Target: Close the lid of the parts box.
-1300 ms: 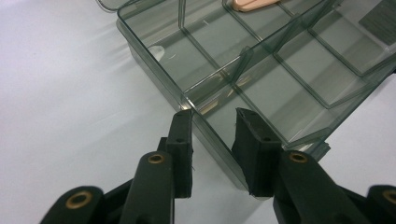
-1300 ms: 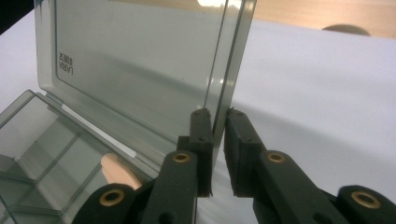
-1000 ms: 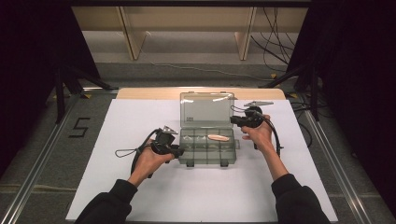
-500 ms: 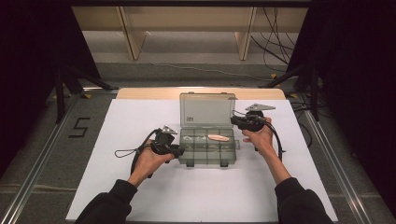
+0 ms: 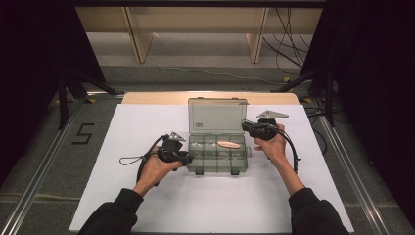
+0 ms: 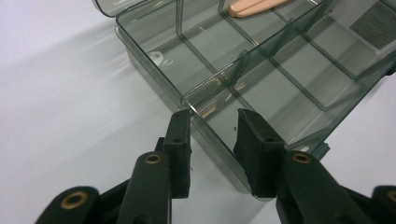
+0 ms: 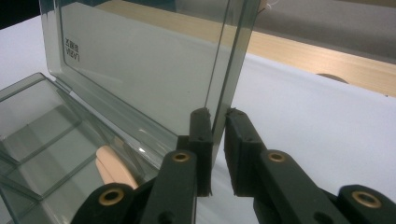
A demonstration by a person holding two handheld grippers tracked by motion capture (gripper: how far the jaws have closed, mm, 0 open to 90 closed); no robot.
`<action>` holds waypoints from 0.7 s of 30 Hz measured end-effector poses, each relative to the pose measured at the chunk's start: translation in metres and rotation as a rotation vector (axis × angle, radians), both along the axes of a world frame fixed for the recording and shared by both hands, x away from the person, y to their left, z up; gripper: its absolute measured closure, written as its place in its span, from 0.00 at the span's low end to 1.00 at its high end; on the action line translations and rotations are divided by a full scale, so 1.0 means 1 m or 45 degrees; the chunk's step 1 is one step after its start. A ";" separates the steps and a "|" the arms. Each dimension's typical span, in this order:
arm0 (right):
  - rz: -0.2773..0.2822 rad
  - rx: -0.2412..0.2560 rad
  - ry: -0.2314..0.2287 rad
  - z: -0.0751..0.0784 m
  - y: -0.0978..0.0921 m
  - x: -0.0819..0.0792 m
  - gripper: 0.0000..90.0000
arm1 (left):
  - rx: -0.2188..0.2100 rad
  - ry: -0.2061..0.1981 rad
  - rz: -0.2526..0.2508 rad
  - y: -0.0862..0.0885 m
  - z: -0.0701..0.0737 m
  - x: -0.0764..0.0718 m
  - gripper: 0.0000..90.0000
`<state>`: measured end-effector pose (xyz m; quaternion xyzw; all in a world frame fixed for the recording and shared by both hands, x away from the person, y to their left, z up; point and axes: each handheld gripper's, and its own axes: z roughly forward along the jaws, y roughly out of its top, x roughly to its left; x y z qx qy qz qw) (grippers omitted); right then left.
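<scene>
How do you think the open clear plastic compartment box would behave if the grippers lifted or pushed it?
The compartment box looks like thin, rigid plastic and holds little beyond a peach piece, so it is probably light and likely to slide on the smooth white table. Its upright lid, pinched by the right gripper, may flex or swing on its hinge. The left gripper straddles a glossy wall, possibly slippery.

Organizer box (image 6: 261, 79): smoky clear plastic, glossy, smooth, thin partition walls; lid (image 7: 140, 70) same material, reflective. Left gripper (image 6: 212, 128) and right gripper (image 7: 217, 116): matt black plastic jaws, slightly grainy, brass-looking rivets at the pivots. Peach piece (image 7: 114, 170) in the box: smooth, matt. Worktop (image 5: 147, 122): matt white sheet, far edge pale bare wood (image 5: 161, 98).
</scene>
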<state>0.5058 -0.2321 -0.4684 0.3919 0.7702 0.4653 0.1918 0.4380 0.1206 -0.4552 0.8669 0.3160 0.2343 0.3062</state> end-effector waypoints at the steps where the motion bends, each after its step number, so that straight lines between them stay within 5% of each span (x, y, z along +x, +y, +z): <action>1: -0.007 -0.019 -0.002 0.000 0.000 -0.001 0.91 | 0.001 -0.002 0.002 0.000 0.000 0.000 0.73; 10: 0.006 0.008 -0.050 -0.003 0.001 -0.002 0.91 | -0.005 0.000 -0.002 -0.001 0.001 -0.001 0.70; 14: 0.004 0.028 -0.028 -0.003 0.002 -0.002 0.91 | -0.017 -0.033 -0.009 0.004 0.006 0.004 0.58; 15: -0.009 -0.016 -0.028 0.000 0.000 -0.003 0.91 | -0.010 -0.050 -0.008 0.006 0.008 0.005 0.53; 18: 0.000 0.025 -0.016 -0.001 0.002 -0.003 0.91 | -0.051 -0.066 -0.015 0.008 0.014 0.009 0.42; 21: -0.006 0.007 -0.055 -0.001 0.002 -0.003 0.91 | -0.058 -0.096 -0.007 0.013 0.022 0.017 0.35</action>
